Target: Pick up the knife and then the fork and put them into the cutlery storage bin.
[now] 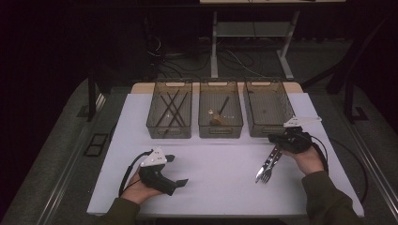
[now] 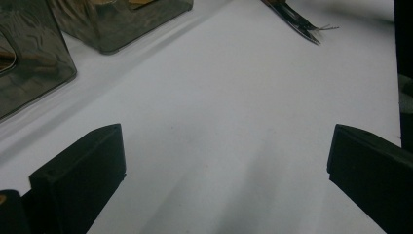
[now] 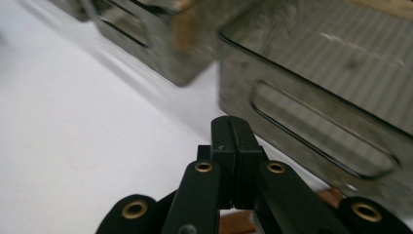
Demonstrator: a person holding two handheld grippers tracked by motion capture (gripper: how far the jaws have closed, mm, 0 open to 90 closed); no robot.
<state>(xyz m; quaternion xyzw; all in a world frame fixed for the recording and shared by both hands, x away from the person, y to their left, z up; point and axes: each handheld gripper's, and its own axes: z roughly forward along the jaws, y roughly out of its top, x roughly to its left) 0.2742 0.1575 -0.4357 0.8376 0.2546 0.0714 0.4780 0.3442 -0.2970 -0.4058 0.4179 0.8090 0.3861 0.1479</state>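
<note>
Fingers (image 3: 243, 146) of right gripper (image 3: 233, 122) pressed flat together, black pads meeting along one seam, nothing seen between them in the right gripper view. Brass-coloured rivets on the black linkage arms behind. From the high view, same right gripper (image 1: 273, 138) low over the white tabletop (image 1: 216, 173), close in front of the right-hand smoky translucent plastic bin (image 1: 263, 132), grey three-cornered plate on top.

Fingers (image 2: 83, 170) of left gripper (image 2: 226, 161) spread wide apart, bare white surface between, no hold on anything. Seen from above, left gripper (image 1: 176, 169) resting near the table's front left, well apart from the bins.

Bundle of shiny metal cutlery (image 1: 268, 166) flat on the table just beside and partly under the right hand, long slim handles side by side, fork tines at the near end. Tips of it also at the top of the left gripper view (image 2: 297, 19). Cannot tell whether the gripper touches it.

Left-hand smoky bin (image 1: 169, 132) with dark thin sticks crossed inside; middle smoky bin (image 1: 220, 132) with one dark stick and small brown pieces
</note>
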